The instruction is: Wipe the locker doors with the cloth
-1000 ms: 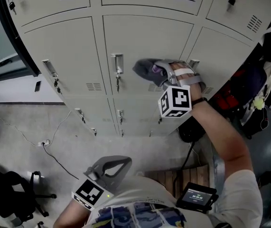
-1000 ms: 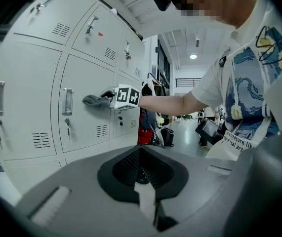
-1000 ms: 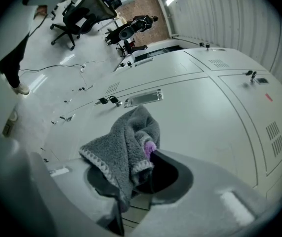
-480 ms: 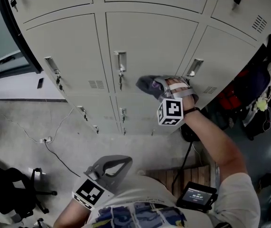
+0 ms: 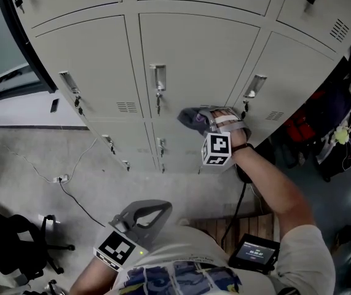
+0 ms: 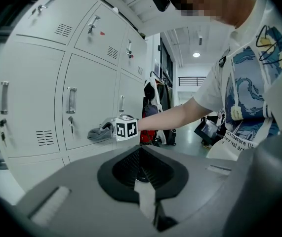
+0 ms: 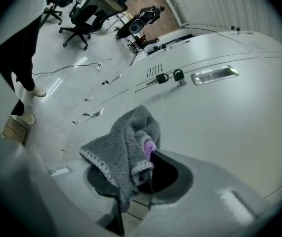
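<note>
You are holding the fluffy grey cloth with a purple patch [image 5: 193, 118] against the pale grey metal locker door in the middle of the middle row [image 5: 193, 54]. It is sitting low on that door, below and to the right of the door's silver handle with a key hanging under it [image 5: 157, 80]. Your right tool [image 5: 207, 121] is clamping the cloth. In the right gripper view the jaws are closing on a bunched fold of it, and the rest is spilling forward over the door face. The white cube with black square markers [image 5: 217, 149] is facing down towards you, and your right arm is reaching out nearly straight.

The neighbouring door on the right is showing its own silver handle [image 5: 255, 86] just beside your right hand. Dark bags and clothes [image 5: 323, 121] are hanging past the right end of the lockers.

Your left tool [image 5: 142, 217] is hanging low by your body, well apart from the lockers. Its jaws are resting together with nothing between them, and it is pointing towards the doors.

On the grey floor [image 5: 70, 158] below the lockers a thin black cable [image 5: 70, 195] is trailing, and a black office chair [image 5: 15, 244] is standing at the lower left.
</note>
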Demonstrator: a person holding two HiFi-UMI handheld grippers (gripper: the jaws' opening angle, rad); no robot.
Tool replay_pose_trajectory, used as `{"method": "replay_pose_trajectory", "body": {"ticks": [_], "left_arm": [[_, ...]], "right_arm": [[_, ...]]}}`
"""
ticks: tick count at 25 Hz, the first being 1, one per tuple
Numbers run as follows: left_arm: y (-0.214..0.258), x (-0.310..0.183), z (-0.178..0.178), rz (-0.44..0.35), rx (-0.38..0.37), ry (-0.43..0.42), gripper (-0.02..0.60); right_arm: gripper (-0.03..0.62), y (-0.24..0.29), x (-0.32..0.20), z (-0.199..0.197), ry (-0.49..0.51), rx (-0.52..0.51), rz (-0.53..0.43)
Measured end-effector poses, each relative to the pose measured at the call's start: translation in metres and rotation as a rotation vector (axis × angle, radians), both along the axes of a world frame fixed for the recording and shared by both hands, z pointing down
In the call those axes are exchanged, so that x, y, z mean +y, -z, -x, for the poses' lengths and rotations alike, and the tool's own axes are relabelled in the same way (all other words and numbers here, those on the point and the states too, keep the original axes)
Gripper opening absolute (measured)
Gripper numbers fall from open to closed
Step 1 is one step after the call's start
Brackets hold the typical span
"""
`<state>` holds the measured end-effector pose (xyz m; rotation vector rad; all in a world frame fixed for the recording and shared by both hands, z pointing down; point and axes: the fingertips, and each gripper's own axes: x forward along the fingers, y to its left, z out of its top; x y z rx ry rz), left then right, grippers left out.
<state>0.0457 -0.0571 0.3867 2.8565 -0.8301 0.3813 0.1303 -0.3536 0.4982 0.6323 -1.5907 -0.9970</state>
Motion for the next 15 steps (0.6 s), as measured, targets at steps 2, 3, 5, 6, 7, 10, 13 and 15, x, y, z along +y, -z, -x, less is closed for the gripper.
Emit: {"method": "replay_pose_trajectory", "body": {"ticks": [2, 3, 5, 6, 7, 10, 13, 15], "left_arm": [[0.0, 0.001, 0.001, -0.001, 0.002, 0.002, 0.003], [0.0, 0.001, 0.001, -0.001, 0.005, 0.005, 0.003], [0.0, 0.001, 0.003, -0.004, 0.007, 0.008, 0.003], [0.0, 0.001, 0.004, -0.005, 0.007, 0.008, 0.003], [0.0, 0.002, 0.005, -0.005, 0.008, 0.008, 0.003], [0.0, 0.002, 0.006, -0.004, 0.019, 0.005, 0.003], [0.001, 0.001, 0.006, -0.007, 0.034, 0.0, 0.003], [-0.001, 0.001, 0.006, -0.008, 0.04, -0.006, 0.003]], "right_arm": [[0.103, -0.009, 0.001, -0.001, -0.004, 0.003, 0.027], [0.103, -0.012, 0.001, -0.002, -0.003, 0.003, 0.038], [0.103, -0.013, 0.002, -0.002, 0.0, -0.007, 0.051], [0.103, -0.01, 0.003, -0.002, 0.002, -0.018, 0.053], [0.103, -0.005, 0.006, -0.002, 0.004, -0.031, 0.053], [0.103, 0.033, 0.021, 0.003, 0.011, -0.073, 0.036], [0.103, 0.092, 0.033, 0.011, 0.023, -0.12, -0.006], [0.103, 0.14, 0.039, 0.018, 0.041, -0.163, -0.05]]}}
